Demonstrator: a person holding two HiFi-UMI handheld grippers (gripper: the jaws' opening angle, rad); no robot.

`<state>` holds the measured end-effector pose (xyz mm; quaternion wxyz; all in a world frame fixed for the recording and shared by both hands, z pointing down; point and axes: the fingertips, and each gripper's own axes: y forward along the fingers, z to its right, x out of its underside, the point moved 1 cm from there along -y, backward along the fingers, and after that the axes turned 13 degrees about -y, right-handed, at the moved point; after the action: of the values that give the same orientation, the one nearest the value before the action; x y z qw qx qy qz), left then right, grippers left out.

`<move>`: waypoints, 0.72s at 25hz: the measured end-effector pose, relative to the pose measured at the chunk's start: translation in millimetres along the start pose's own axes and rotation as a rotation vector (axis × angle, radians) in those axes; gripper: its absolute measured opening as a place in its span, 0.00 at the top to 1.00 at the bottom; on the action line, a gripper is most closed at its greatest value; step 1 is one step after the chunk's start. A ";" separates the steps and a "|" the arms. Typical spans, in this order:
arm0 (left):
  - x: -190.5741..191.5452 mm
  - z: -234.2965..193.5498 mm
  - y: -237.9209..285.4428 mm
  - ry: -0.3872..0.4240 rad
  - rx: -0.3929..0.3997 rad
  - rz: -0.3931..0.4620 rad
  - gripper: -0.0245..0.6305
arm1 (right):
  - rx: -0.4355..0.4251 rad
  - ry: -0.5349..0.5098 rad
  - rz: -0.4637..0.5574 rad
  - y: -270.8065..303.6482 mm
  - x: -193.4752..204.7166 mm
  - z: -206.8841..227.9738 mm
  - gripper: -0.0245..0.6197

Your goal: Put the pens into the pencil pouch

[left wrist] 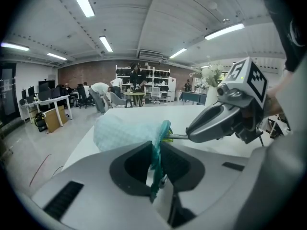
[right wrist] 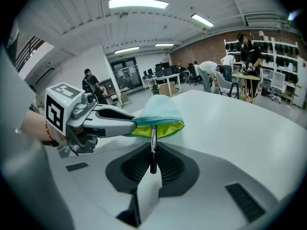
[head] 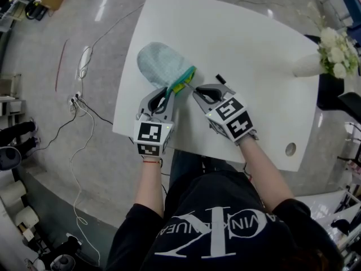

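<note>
1. While the left claw pinches the teal rim of the pouch, the pouch's pale rounded body lies flat on the white table.
2. The right claw is pressed onto a dark pen. The pen's far end sits right at the pouch's mouth, against the yellow-green lining.
3. A second black pen lies on the table just right of the pouch's mouth, apart from both claws.
4. The table is smooth and glossy, with a curved far edge beyond the pouch and a small round hole well to the pouch's right.
5. White flowers stand at the table's edge, far right of the pouch.
6. Left of the pouch, past the table's edge, cables trail over a grey polished floor.
7. Beyond the pouch, the room is an open workshop with strip lights on a pale ceiling, a brick back wall, shelves and desks. Several people are among them.
</note>
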<state>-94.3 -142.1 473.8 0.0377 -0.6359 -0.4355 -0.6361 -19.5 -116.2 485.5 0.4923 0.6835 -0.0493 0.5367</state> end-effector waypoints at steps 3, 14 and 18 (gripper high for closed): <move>0.9 3.4 -1.4 -0.001 0.013 0.001 0.88 | 0.000 -0.007 0.001 6.4 -7.2 1.3 0.89; -2.6 12.7 -1.3 -0.012 0.052 0.021 0.89 | 0.006 0.029 0.021 26.7 -18.0 8.4 0.88; -6.3 13.8 -2.8 -0.022 0.077 0.033 0.89 | 0.014 0.077 0.055 31.2 -24.6 11.3 0.88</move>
<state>-84.1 -135.2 464.4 0.0679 -0.6479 -0.4493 -0.6113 -40.6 -151.6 486.3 0.4741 0.6642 -0.0454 0.5762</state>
